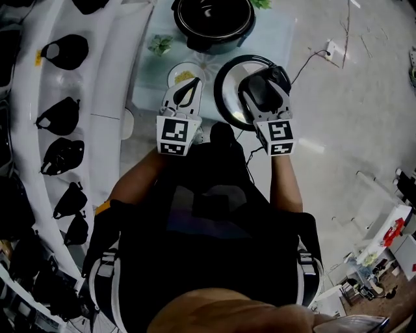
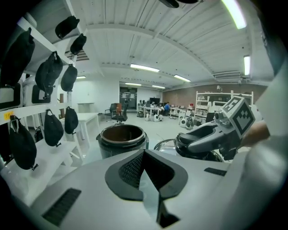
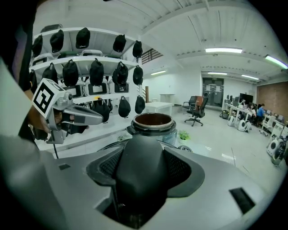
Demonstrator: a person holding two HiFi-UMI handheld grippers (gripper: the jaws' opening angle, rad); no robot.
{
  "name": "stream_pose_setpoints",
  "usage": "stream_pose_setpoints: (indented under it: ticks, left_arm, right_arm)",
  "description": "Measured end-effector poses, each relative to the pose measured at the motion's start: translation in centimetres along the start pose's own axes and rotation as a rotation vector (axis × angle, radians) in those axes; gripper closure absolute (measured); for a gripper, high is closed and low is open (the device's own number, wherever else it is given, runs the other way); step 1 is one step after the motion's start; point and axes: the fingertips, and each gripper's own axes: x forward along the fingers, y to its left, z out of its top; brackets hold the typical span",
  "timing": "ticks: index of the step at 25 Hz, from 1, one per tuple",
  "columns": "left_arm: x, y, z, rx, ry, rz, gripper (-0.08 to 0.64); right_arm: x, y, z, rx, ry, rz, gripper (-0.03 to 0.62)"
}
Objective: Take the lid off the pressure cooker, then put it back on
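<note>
The open pressure cooker pot (image 1: 213,19) stands at the table's far side, its dark inside showing in the left gripper view (image 2: 122,139) and the right gripper view (image 3: 153,123). Nearer to me is the round steel-rimmed lid (image 1: 227,97) with a bulky black handle (image 3: 139,179). My right gripper (image 1: 263,88) is shut on that handle, which fills the space between its jaws (image 3: 141,150). Whether the lid rests on the table I cannot tell. My left gripper (image 1: 192,83) hovers just left of the lid, its tips together with nothing held (image 2: 144,155).
A small white dish (image 1: 184,75) with yellowish contents and a green leafy item (image 1: 160,44) lie on the pale table (image 1: 146,78) left of the pot. White shelves with several black bags (image 1: 65,52) run along the left. A power strip (image 1: 331,49) lies on the floor at right.
</note>
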Motion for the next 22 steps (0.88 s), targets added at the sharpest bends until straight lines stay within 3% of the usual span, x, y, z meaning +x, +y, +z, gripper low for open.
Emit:
stream_pose_setpoints:
  ticks: [14,22]
  left_arm:
    - [-0.7,-1.3,-9.2,0.022,0.116,-0.044,0.552]
    - [0.3,-1.3,-12.0,0.025,0.159,-0.039,0.552]
  right_arm:
    - [6.7,0.9,-9.8,0.025,0.056,-0.075,0.301]
    - [10.2,0.3,-13.9,0.017,0.091,-0.098,0.301]
